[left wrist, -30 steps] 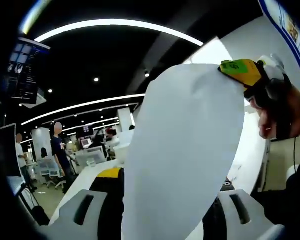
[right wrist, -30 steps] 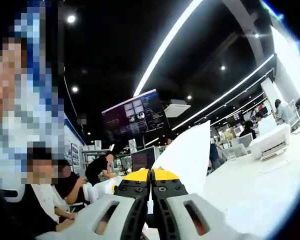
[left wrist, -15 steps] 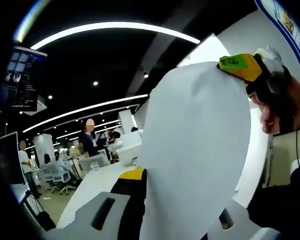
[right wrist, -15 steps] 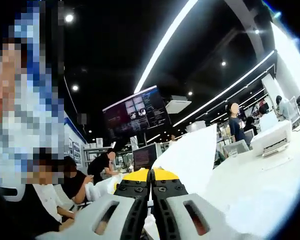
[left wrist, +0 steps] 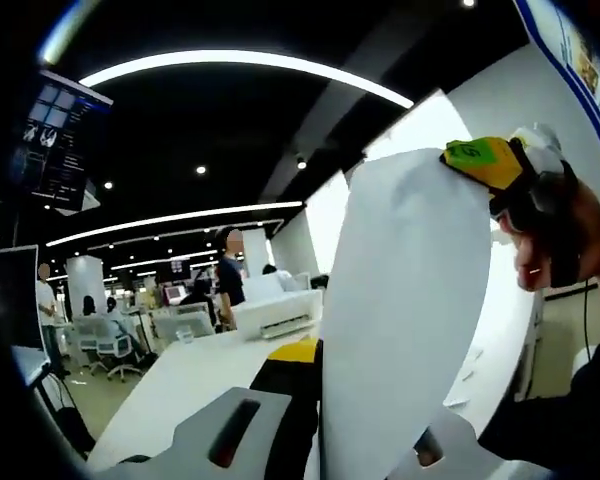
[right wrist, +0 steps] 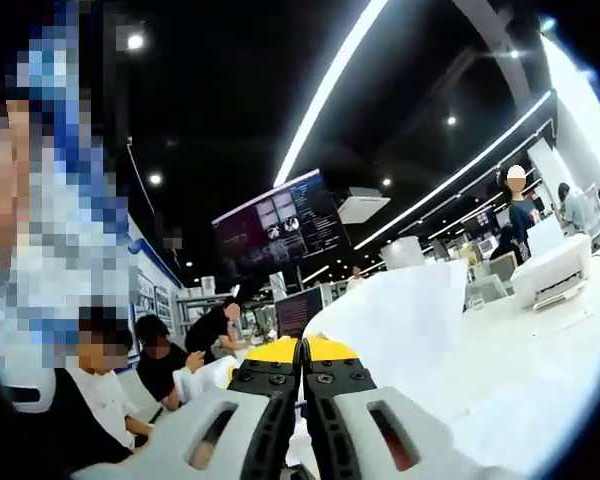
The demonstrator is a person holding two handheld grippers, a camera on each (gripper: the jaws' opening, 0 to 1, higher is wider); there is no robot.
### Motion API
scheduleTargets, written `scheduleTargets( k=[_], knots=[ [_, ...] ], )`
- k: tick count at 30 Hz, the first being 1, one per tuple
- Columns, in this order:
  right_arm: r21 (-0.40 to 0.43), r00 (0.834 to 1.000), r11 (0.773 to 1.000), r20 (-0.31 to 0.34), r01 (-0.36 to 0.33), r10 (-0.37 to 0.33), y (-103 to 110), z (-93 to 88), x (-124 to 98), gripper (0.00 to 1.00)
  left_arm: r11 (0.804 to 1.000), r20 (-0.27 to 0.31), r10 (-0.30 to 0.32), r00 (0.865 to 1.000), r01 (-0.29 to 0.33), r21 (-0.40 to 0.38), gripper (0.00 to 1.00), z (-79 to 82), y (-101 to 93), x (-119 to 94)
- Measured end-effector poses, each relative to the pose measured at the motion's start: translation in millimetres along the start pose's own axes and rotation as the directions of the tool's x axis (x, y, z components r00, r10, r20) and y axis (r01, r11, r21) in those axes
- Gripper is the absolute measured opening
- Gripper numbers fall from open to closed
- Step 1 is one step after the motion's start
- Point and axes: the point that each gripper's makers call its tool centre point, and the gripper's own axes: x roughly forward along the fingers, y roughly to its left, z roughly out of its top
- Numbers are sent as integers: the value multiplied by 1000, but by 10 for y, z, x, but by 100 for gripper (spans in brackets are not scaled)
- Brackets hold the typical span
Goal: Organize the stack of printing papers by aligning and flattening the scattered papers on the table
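A white paper sheet [left wrist: 410,300] stands upright in the left gripper view, curving from the bottom up to the top right. My left gripper [left wrist: 325,370] is shut on its lower edge, and the sheet hides the right jaw's tip. My right gripper [left wrist: 477,160], yellow and green at the tip and held by a hand [left wrist: 560,250], pinches the sheet's top corner. In the right gripper view my right gripper [right wrist: 301,350] has its jaws together on the paper [right wrist: 400,315], which spreads away to the right above the white table [right wrist: 520,360].
A white printer [right wrist: 555,280] sits on the far side of the table [left wrist: 180,385] and also appears as the printer [left wrist: 280,312] in the left gripper view. A hanging screen [right wrist: 280,220] is overhead. Seated people [right wrist: 110,400] are at the left; a person [left wrist: 228,275] stands beyond the table.
The left gripper's jaws have drawn closer together around the sheet. Both views have shifted slightly, and a person in the background has walked across behind the table.
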Motion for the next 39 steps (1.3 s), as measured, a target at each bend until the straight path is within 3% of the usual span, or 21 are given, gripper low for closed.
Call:
scheduleTargets(
  k=[4, 9, 15, 29, 39],
  knots=[
    [-10, 1000, 1000, -13, -8, 8, 24, 6, 8, 1, 1000, 22, 6, 1000, -5, -22, 5, 27, 15, -15],
    [-34, 1000, 999, -25, -3, 2, 21, 0, 21, 16, 999, 46, 18, 999, -16, -41, 5, 40, 52, -42],
    [-83, 999, 996, -18, 36, -37, -55, 33, -14, 26, 996, 73, 34, 997, -27, -91, 5, 34, 136, -76],
    [-151, 990, 979, 4, 139, -140, -367, 279, -242, 27, 978, 119, 52, 992, -26, -207, 5, 53, 265, -130],
    [-199, 977, 960, -41, 198, -210, -580, 189, -379, 32, 970, 146, 62, 987, -26, -241, 5, 39, 296, -189]
  ],
)
